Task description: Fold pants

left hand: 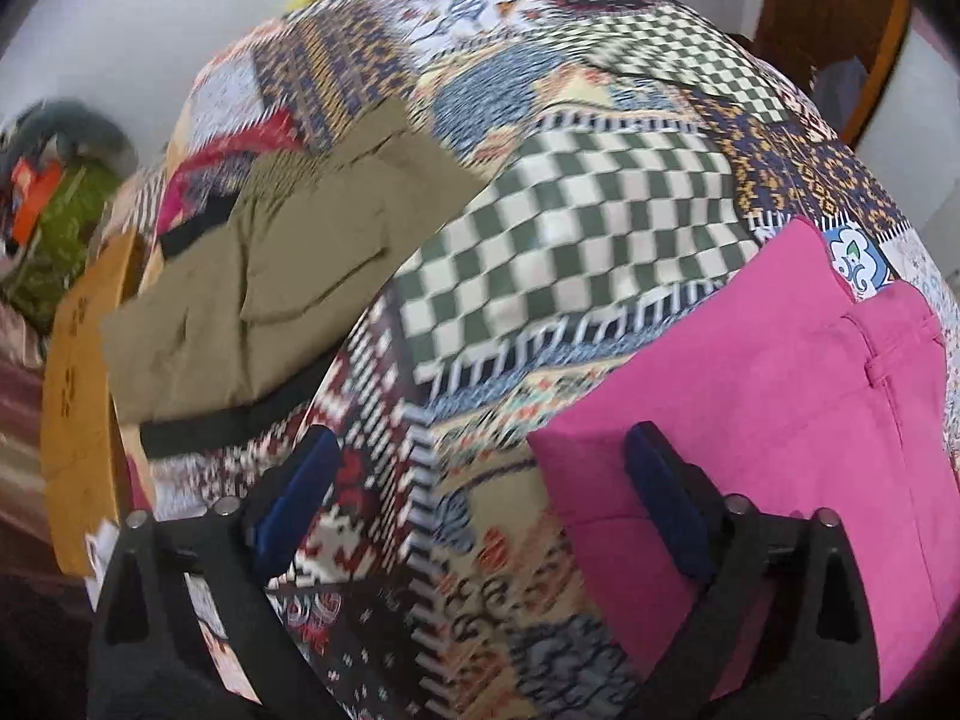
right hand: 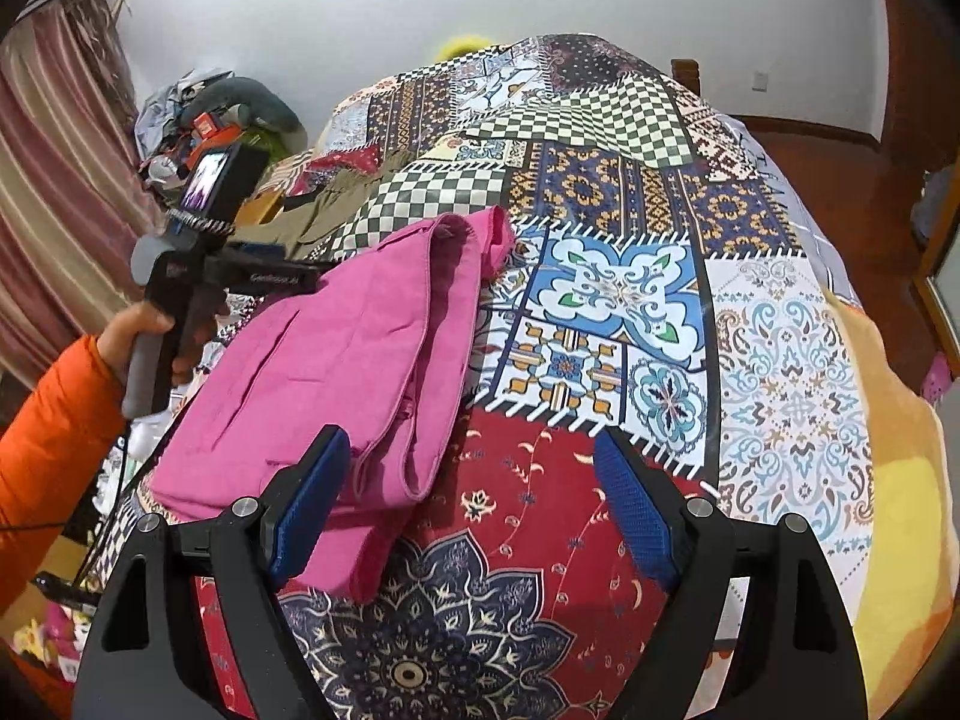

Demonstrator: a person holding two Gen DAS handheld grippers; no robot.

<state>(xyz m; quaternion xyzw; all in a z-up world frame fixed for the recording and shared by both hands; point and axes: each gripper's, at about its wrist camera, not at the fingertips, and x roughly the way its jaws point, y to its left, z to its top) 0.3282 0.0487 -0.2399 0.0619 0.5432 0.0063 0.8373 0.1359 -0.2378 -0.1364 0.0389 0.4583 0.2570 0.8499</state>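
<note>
The bright pink cotton pants (right hand: 336, 360) lie folded into a thick, slightly wrinkled bundle on the patchwork bed cover (right hand: 630, 300). The left gripper (left hand: 480, 492) and right gripper (right hand: 474, 492) both stand wide open and hold nothing.

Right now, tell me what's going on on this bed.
A person in an orange sleeve is folding clothes with two handheld grippers. The pink pants lie folded on the patchwork bedspread, and neither gripper holds them. The left gripper is open, hovering at the pants' near-left edge; the right gripper is open too, with one finger over the near end of the pants. A khaki garment lies folded farther left, untouched. Whether another fold is planned is unclear.
</note>
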